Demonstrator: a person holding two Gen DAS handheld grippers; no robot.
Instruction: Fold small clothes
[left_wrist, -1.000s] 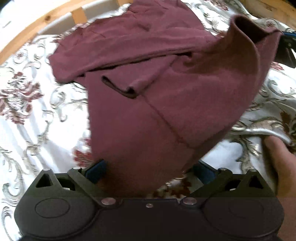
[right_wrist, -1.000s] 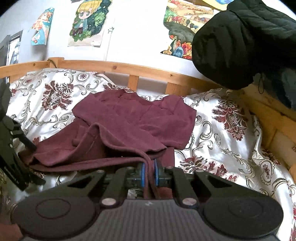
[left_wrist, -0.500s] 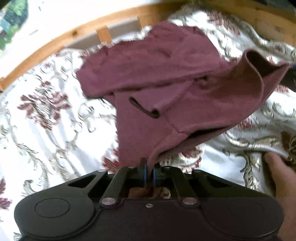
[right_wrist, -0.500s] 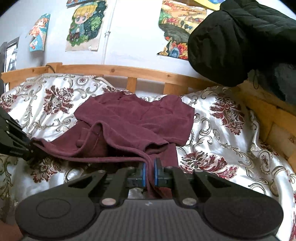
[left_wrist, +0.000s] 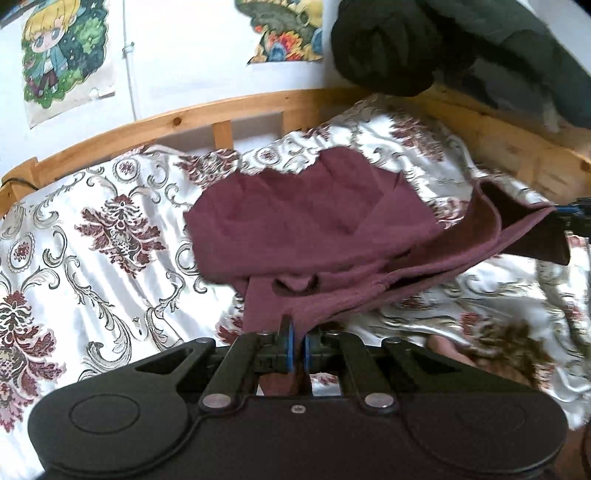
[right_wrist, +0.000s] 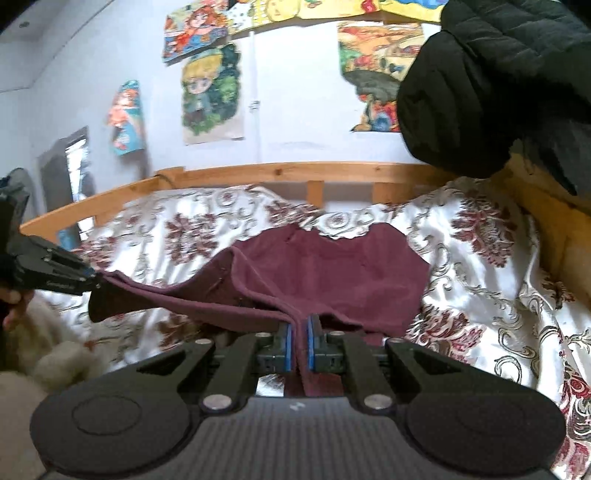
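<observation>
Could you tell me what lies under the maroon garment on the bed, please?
The maroon garment rests on the floral bedspread, which shows all around it. Whatever sits directly beneath the cloth is covered and cannot be seen.

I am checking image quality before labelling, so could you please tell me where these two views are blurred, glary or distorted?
Left wrist view: motion smear on the bedspread at right, glare on its satin folds, and the bed rail bows from fisheye. Right wrist view: the wall mirror at left is smeared, while the maroon garment stays fairly sharp.

wooden bed rail (right_wrist: 295, 173), postered wall (right_wrist: 295, 92)
</observation>
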